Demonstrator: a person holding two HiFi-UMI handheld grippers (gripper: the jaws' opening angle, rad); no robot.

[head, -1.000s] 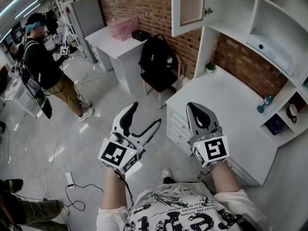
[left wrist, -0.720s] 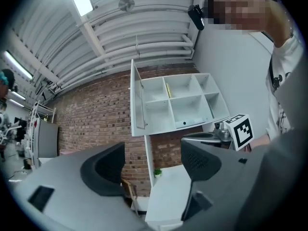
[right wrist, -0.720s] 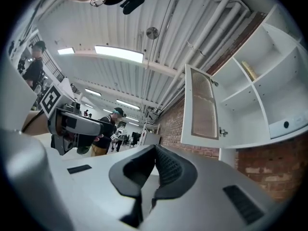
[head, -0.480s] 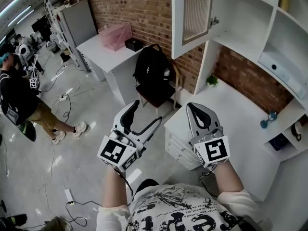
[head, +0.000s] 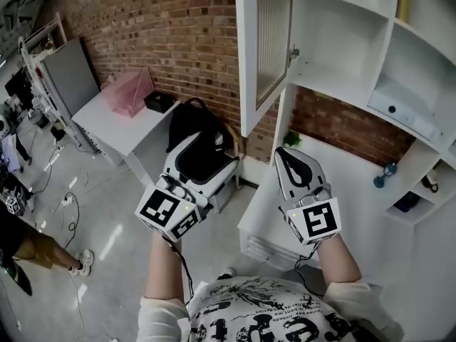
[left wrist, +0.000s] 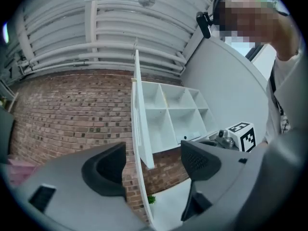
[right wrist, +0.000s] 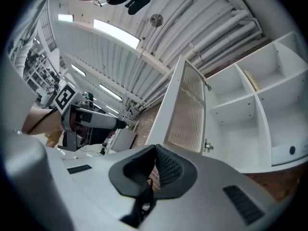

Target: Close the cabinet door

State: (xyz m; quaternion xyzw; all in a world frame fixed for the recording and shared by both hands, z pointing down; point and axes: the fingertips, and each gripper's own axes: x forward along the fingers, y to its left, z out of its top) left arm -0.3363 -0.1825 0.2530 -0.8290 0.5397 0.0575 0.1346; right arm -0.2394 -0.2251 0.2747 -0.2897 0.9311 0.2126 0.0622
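The white cabinet door [head: 260, 48] with a ribbed glass panel stands swung wide open from the wall cabinet [head: 342, 27]; a small metal knob [head: 293, 51] is on its inner side. My left gripper [head: 205, 155] is open and empty, below the door's lower edge. In the left gripper view the door [left wrist: 138, 143] shows edge-on between the open left gripper [left wrist: 151, 165]. My right gripper [head: 292, 164] is shut on nothing, below the cabinet. In the right gripper view the door [right wrist: 185, 107] and its knob [right wrist: 208, 147] lie beyond the shut right gripper [right wrist: 155, 170].
A white desk [head: 342, 191] with drawers stands under the cabinet, a small plant [head: 291, 138] at its back corner. A black backpack [head: 191, 127] rests on a chair beside it. Further left is a white table [head: 117, 123] with a pink box [head: 128, 91]. Open shelves [head: 410, 184] hold small items.
The view has swung up and closer to the cabinet, so the door looms larger above both grippers. The left gripper stays open, the right stays shut.
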